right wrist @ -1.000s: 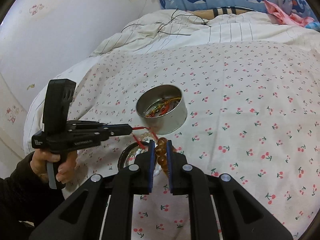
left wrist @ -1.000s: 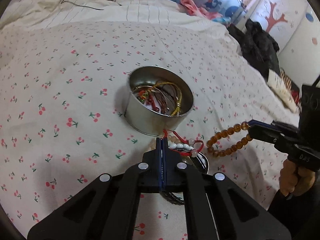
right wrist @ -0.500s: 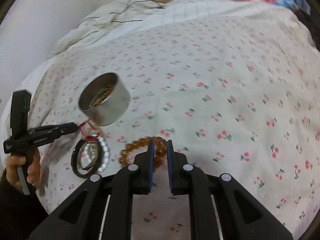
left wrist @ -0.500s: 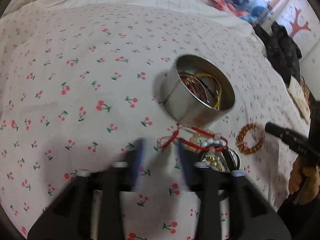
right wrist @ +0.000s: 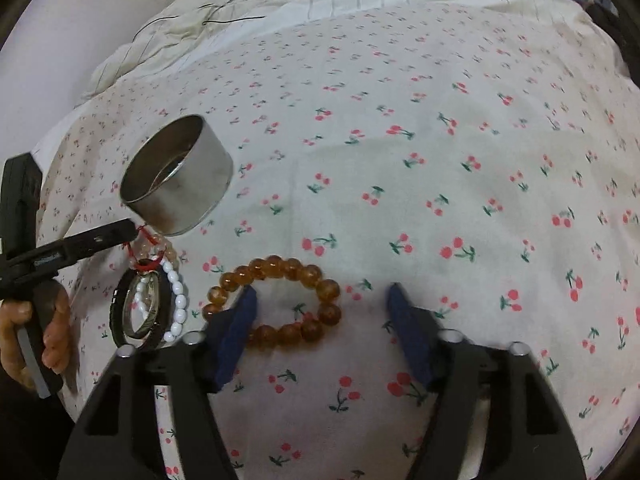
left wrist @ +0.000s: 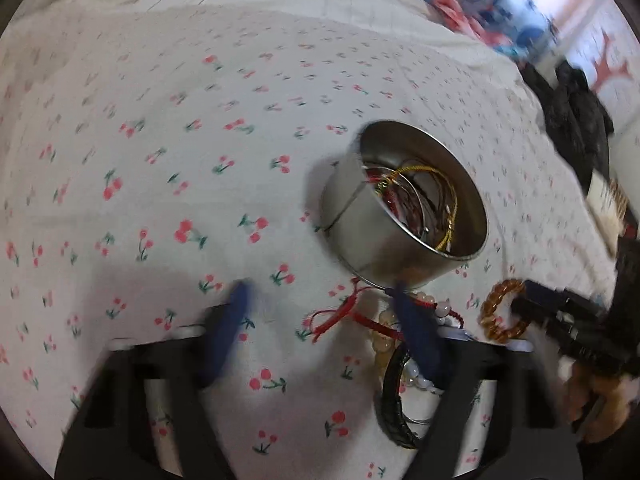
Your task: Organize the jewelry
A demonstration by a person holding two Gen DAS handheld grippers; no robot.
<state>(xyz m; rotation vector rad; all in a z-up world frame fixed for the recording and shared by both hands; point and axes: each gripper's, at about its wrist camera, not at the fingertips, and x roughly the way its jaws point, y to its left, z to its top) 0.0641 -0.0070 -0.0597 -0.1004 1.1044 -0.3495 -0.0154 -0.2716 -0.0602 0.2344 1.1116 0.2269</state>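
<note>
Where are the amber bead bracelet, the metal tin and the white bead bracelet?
amber bead bracelet (right wrist: 326,289): right wrist view, a bead on its right side.
metal tin (right wrist: 192,192): right wrist view, outer wall.
white bead bracelet (right wrist: 179,300): right wrist view, right-hand beads.

Left gripper (right wrist: 132,232) side label: small pale lettering runs along the black arm at the left edge of my right wrist view, too small and blurred for me to read.
Right gripper (left wrist: 528,300) body: in my left wrist view, at the right edge, I see faint pale marks on the black casing, smeared by motion, not readable.
Metal tin (right wrist: 176,176): plain wall, I read nothing on it.
Bedsheet (right wrist: 400,160): cherry print only, I find no words.
Overall: I can read no word, brand or number in either view.
</note>
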